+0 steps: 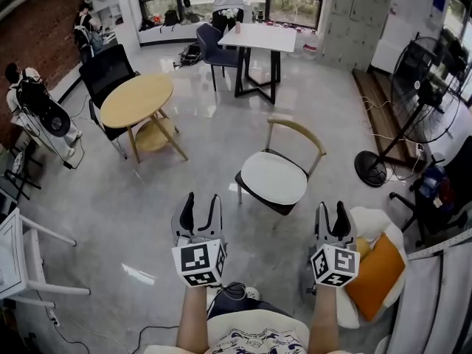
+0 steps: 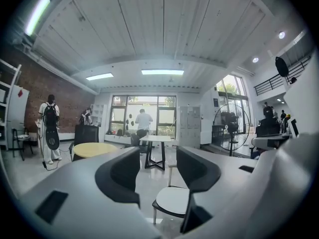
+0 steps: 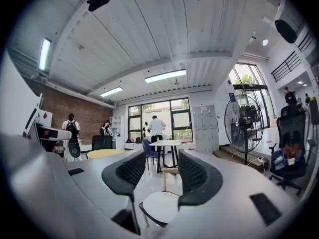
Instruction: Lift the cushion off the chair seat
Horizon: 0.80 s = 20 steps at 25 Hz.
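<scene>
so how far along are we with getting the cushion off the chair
Nothing is done yet: the cushion lies on the chair seat. In hand: nothing; the left hand-held gripper and right hand-held gripper are both open, empty and short of the chair. Left: reach the cushion, grip it and lift it off.

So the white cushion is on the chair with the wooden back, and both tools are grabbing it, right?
Not quite. The white cushion is on the chair, but the left tool and the right tool are not grabbing it: the head view shows both short of the chair, jaws apart and empty.
</scene>
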### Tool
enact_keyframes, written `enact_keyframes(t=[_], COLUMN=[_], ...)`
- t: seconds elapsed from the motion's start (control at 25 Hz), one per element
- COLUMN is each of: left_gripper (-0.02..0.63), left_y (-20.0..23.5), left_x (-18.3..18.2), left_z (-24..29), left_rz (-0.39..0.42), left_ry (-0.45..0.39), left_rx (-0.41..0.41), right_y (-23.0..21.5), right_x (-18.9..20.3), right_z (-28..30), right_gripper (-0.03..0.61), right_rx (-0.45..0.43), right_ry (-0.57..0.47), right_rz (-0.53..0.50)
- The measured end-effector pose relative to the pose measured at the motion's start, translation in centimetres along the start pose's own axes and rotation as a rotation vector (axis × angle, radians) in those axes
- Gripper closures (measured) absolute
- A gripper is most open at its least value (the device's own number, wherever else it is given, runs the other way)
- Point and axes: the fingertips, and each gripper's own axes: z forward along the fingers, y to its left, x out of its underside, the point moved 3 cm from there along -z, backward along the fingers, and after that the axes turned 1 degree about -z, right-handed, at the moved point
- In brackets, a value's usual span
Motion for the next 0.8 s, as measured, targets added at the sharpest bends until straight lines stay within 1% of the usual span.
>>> enact_keyframes(t=[0.2,0.4,0.56,0.8], left_gripper=[0.383,0.383,0.383,0.383], left_y=[-0.3,-0.3,0.3,2.2], left_x=[0.8,1.4,1.5,0.3], left_z=[6.4,14.8,22.7,37.1], left_rz=[0.000,0.002,0.001,0.007], left_ry=[0.036,0.054,0.065,0.090], left_rx=[0.022,0.066,0.102,0.167], right_y=[-1.7,-3.0,-4.0,-4.7], right_x=[1.1,2.1,2.2,1.6], right_z=[5.1,12.1,18.9,30.9], right_gripper=[0.367,0.367,0.367,0.359], right_rx=[0.021,0.055,0.089,0.157], right_ry=[0.030,0.048,0.050,0.065], right_rz=[0.009,0.012,0.006,0.007])
